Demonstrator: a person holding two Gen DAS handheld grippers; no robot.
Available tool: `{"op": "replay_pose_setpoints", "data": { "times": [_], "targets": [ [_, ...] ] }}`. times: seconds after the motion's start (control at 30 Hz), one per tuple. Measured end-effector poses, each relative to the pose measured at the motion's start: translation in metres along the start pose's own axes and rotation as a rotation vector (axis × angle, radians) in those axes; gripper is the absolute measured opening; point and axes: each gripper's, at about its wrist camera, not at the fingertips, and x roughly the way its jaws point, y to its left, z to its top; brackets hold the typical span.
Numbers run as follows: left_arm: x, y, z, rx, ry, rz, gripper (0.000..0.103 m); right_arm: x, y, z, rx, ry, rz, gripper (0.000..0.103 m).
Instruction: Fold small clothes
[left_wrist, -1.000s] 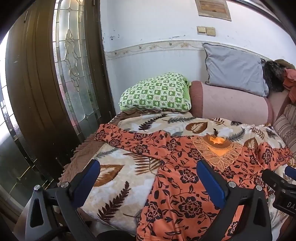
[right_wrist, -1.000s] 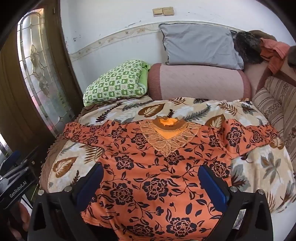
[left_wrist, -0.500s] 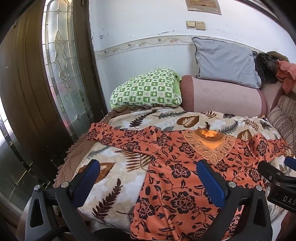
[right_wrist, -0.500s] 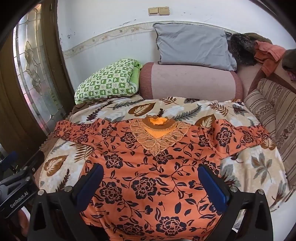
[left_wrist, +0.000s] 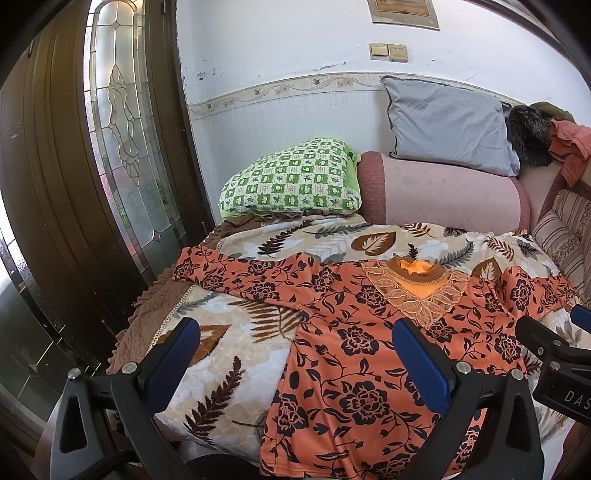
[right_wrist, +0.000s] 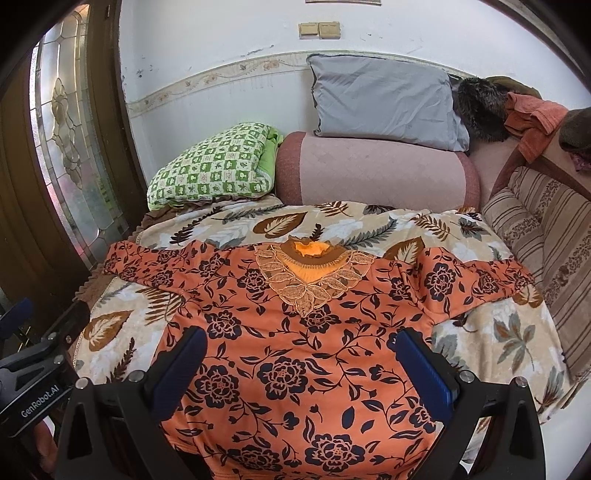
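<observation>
An orange dress with black flowers and a lace neckline (right_wrist: 295, 332) lies flat, face up, on a leaf-patterned blanket (right_wrist: 498, 332), sleeves spread left and right. It also shows in the left wrist view (left_wrist: 351, 350). My left gripper (left_wrist: 295, 362) is open and empty, held above the near left edge of the bed, over the blanket and the dress's left side. My right gripper (right_wrist: 301, 365) is open and empty above the dress's lower middle. The dress hem hangs over the near edge.
A green checked pillow (right_wrist: 214, 166), a pink bolster (right_wrist: 376, 170) and a grey pillow (right_wrist: 384, 103) lie at the back by the wall. A striped cushion (right_wrist: 546, 221) is on the right. A wooden door with patterned glass (left_wrist: 122, 147) stands at the left.
Both grippers have drawn back and risen a little from the bed, so the dress looks smaller and lower in both views. The dress has not moved. Both grippers stay open.
</observation>
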Motion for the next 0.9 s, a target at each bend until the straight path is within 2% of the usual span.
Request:
{"op": "replay_pose_setpoints", "data": {
  "times": [0.9],
  "targets": [
    [0.0009,0.0016,0.0000,0.003,-0.001,0.003,0.103,0.0044,0.0040,0.0007,-0.013,0.009,0.003,0.103]
  ]
}}
